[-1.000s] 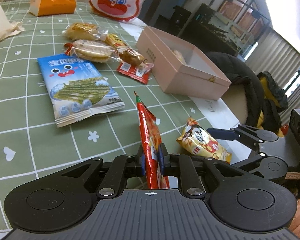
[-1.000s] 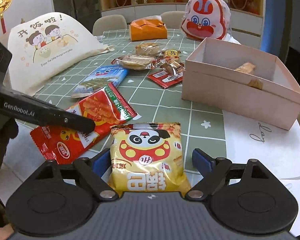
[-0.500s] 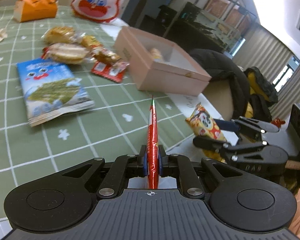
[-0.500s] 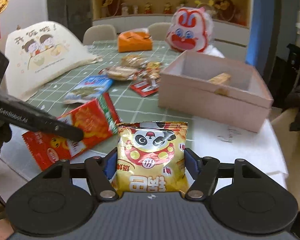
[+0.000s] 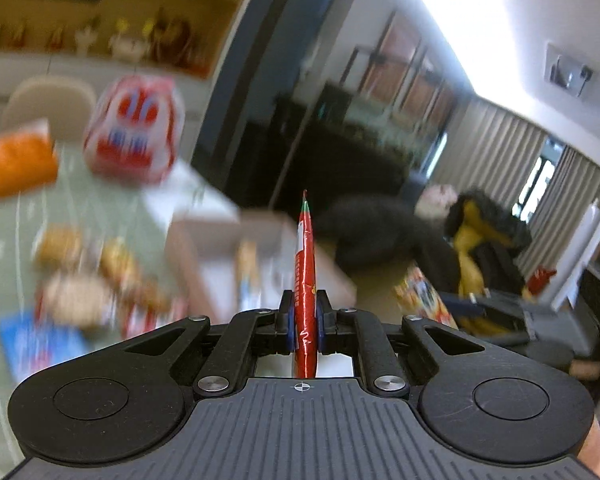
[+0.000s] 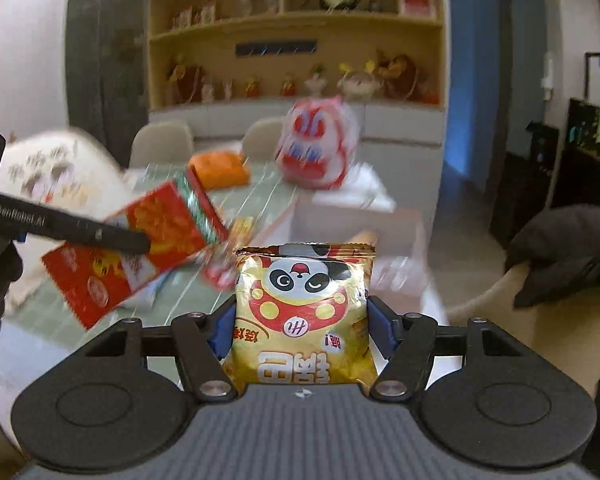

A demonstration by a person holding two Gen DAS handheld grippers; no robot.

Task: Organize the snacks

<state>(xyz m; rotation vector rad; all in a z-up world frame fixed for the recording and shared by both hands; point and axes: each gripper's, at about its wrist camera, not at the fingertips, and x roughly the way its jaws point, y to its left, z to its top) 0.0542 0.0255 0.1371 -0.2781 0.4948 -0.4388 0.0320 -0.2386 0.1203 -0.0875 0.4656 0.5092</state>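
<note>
- Left tool [image 5: 304,322]: we see its jaws pinched nearly together on the edge of the red snack packet [image 5: 305,280], which stands edge-on and clear of the worktop [image 5: 28,216], on the near side of the pink box [image 5: 204,264].
- Right tool [image 6: 300,330]: its jaws clamp the flanks of the yellow panda packet [image 6: 302,320], held upright in the air, also on the near side of the pink box [image 6: 356,220].
- Landmark: we take the open pink box as the likely destination; loose snacks lie on the worktop to its left, though blur hides their detail.
- Risk one: the red packet is gripped by a thin margin only; we judge that a quick swing could let the slick foil slide out and drop short of the box.
- Risk two: the panda packet is puffed with air, so we expect that harder squeezing may crush its contents or burst the seal.
- Risk three: both tools approach the box from the same side, and we judge that a simultaneous drop could make them collide at its rim.
</note>
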